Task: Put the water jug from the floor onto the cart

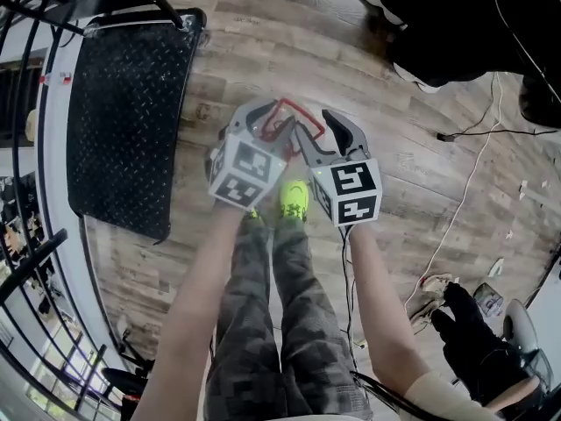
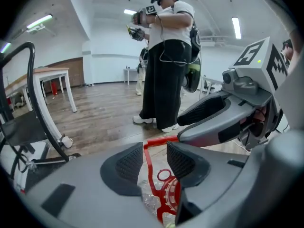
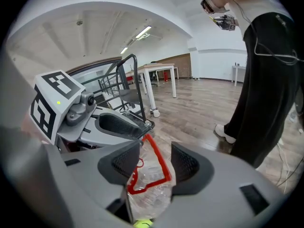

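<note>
At your feet, right of the cart [image 1: 123,103], water jug [image 3: 148,191] is off the deck. Left gripper [image 2: 154,159] and right gripper [image 3: 156,161] both open, straddling its red handle [image 2: 161,140].

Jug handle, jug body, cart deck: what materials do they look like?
Jug handle: likely moulded plastic, glossy red, thin bars with a ring. Jug body: clear plastic, probably thin; see-through with glints. Cart deck: black, matte, diamond-tread pattern; metal or rubber, can't tell.
</note>
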Demonstrator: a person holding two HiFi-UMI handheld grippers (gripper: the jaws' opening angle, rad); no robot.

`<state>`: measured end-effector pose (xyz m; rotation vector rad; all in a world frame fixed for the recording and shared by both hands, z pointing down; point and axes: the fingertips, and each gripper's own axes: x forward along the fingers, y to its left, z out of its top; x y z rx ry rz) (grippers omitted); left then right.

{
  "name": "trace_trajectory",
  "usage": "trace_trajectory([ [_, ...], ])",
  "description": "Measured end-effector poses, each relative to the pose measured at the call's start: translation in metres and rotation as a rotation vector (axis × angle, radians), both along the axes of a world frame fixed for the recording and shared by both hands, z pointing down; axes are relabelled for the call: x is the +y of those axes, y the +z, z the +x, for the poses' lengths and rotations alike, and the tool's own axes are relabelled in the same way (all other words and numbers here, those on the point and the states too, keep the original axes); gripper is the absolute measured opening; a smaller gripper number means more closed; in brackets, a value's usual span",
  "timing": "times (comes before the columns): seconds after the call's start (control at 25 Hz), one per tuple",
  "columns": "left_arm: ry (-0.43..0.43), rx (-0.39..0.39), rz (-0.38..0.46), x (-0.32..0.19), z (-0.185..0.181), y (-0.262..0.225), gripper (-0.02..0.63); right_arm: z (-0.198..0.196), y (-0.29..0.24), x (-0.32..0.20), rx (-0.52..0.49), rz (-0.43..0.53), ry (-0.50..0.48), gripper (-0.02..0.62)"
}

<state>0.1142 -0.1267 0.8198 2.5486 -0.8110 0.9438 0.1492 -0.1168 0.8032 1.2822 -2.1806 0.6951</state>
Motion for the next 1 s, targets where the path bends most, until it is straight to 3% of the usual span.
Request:
trace_trajectory([
  [0.2, -0.003, -0.029, -0.024, -0.003, 0.000, 0.020, 0.132, 0.007, 0.029, 0.004, 0.025, -0.071, 0.038, 0.186],
  [0.6, -0.014, -0.010, -0.051, -0.017, 0.004, 0.040, 0.132, 0.022, 0.062, 0.001, 0.034, -0.141, 0.095, 0.186],
  [0.68, -0.007, -0.006, -0.067, -0.018, 0.006, 0.043, 0.131, 0.020, 0.064, -0.001, 0.041, -0.144, 0.087, 0.179],
  [0.76, -0.011, 0.004, -0.085, -0.017, 0.007, 0.044, 0.130, 0.016, 0.063, -0.002, 0.052, -0.134, 0.072, 0.116],
  [1.0, -0.025, 0.019, -0.044, -0.020, 0.005, 0.038, 0.115, 0.011, 0.056, -0.005, 0.061, -0.088, 0.040, 0.101],
])
